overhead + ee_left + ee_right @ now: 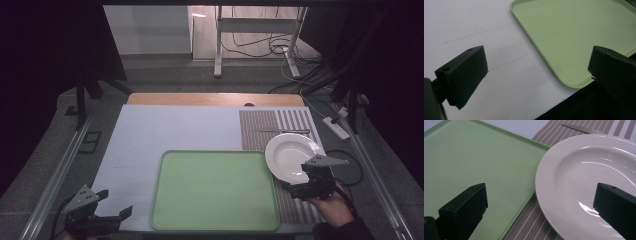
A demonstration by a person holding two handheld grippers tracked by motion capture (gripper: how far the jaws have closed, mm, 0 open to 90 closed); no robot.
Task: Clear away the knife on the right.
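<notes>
Left gripper point(116, 202): jaws wide apart, holding nothing, above the near-left table corner, beside the tray point(215, 190).
Right gripper point(300, 181): jaws wide apart, at the near rim of the plate point(290, 155).
Plate: on the striped mat point(260, 130), overlapping the tray's right edge.
Knife point(285, 131): behind the plate, on the mat.

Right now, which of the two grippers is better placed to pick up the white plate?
Probably the right gripper. It hangs with jaws open at the near rim of the white plate on the striped mat. The left gripper, also open, sits at the near left corner, with the green tray between it and the plate.
</notes>
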